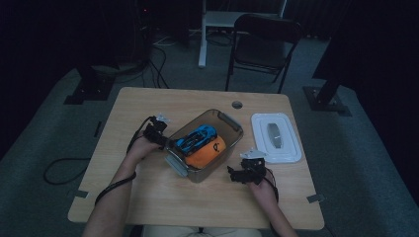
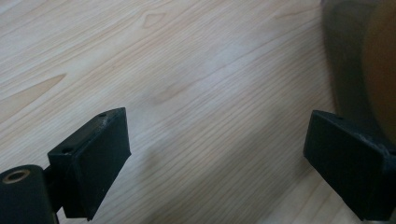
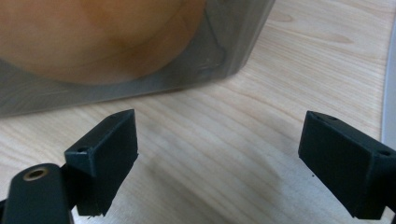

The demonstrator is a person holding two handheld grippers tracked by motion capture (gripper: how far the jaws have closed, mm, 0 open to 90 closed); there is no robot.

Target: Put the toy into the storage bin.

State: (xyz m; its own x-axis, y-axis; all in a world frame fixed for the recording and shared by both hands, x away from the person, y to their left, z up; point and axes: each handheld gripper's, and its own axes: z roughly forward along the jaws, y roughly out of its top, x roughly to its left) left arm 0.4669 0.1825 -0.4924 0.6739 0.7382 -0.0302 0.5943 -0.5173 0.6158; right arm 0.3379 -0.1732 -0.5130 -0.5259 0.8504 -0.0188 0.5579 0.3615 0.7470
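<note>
The clear grey plastic bin (image 1: 225,129) sits mid-table on the pale wooden tabletop (image 1: 148,195) and is the main obstacle; a blue toy car (image 1: 196,137) and an orange rounded object (image 1: 206,152) fill most of its inside. The left gripper (image 1: 159,129) is just beside the bin's left end, jaws spread wide over bare wood (image 2: 196,93), with the bin wall (image 2: 345,60) close by one jaw. The right gripper (image 1: 245,173) stands near the bin's right front corner (image 3: 224,56), jaws wide apart over bare wood. Between the bin and the white flat plastic lid (image 1: 275,137) runs a narrow strip of table. The front edge and far left of the table lie free.
</note>
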